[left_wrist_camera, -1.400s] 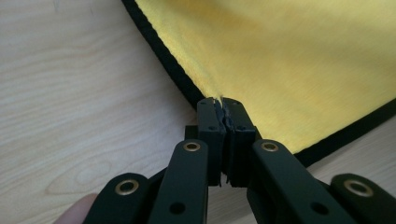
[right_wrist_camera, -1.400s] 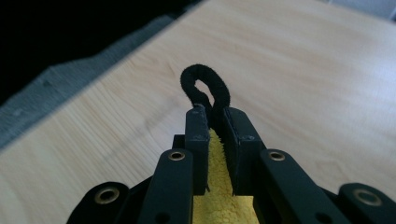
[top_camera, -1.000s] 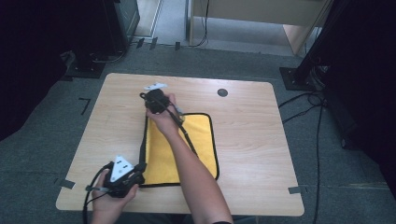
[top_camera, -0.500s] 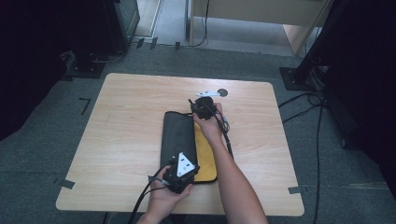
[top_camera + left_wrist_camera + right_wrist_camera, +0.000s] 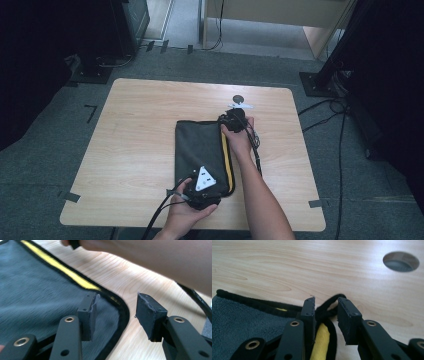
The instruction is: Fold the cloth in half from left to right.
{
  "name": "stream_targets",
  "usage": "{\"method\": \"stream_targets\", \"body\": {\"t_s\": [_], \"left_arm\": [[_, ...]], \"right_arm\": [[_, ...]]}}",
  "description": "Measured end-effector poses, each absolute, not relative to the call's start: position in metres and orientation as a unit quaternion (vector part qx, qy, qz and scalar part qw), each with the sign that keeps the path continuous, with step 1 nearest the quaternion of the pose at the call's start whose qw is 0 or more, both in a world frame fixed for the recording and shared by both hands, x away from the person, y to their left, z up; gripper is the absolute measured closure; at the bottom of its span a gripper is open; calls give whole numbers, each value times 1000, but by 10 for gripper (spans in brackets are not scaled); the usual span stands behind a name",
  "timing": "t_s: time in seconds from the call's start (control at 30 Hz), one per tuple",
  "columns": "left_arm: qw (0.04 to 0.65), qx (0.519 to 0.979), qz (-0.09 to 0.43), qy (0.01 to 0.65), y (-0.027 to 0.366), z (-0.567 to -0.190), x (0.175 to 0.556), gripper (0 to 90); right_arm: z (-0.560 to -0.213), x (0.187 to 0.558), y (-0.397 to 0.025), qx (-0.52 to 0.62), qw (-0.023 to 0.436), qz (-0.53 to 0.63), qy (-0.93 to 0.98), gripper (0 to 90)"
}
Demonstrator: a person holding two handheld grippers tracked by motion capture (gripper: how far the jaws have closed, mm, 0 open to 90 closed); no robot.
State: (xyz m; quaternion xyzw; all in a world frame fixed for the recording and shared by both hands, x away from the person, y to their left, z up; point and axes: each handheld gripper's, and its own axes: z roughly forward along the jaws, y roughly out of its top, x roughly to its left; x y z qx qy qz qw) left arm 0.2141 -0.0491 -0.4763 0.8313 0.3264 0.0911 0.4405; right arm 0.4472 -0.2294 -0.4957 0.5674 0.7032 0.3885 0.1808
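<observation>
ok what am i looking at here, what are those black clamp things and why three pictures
A person sits at a wooden table and holds a hand-held two-jaw gripper in each hand; there is no robot arm. The high view looks down from above: the left gripper is at the near end of a cloth, the right gripper at its far corner. The other two pictures come from cameras riding on each gripper, looking along its black jaws. The cloth is grey on top, with a yellow side and black edging, and looks folded over. In the left gripper view the jaws stand open over the cloth's corner. In the right gripper view the jaws are partly apart around the black edging; whether they grip it is unclear. The dark round spot is a hole in the table.
</observation>
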Motion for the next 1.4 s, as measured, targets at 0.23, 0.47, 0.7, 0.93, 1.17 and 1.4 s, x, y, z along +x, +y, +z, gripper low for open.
{"method": "stream_targets", "body": {"t_s": [0.23, 0.47, 0.7, 0.93, 1.17, 1.4], "left_arm": [[453, 810, 111, 355, 8, -479, 213, 495], [450, 789, 135, 395, 50, -488, 219, 463], [429, 799, 139, 399, 58, -500, 221, 440], [415, 814, 129, 386, 52, -507, 218, 441], [410, 815, 128, 388, 53, -510, 219, 441], [411, 813, 131, 391, 57, -510, 220, 433]], "right_arm": [[-508, 437, -229, 563, 145, 390, 714, 724], [-515, 435, -222, 567, 132, 393, 711, 767], [-507, 432, -222, 572, 149, 390, 706, 841], [-508, 431, -224, 582, 179, 370, 701, 839], [-505, 433, -225, 584, 206, 375, 690, 836], [-508, 427, -235, 595, 202, 372, 683, 666]]}}
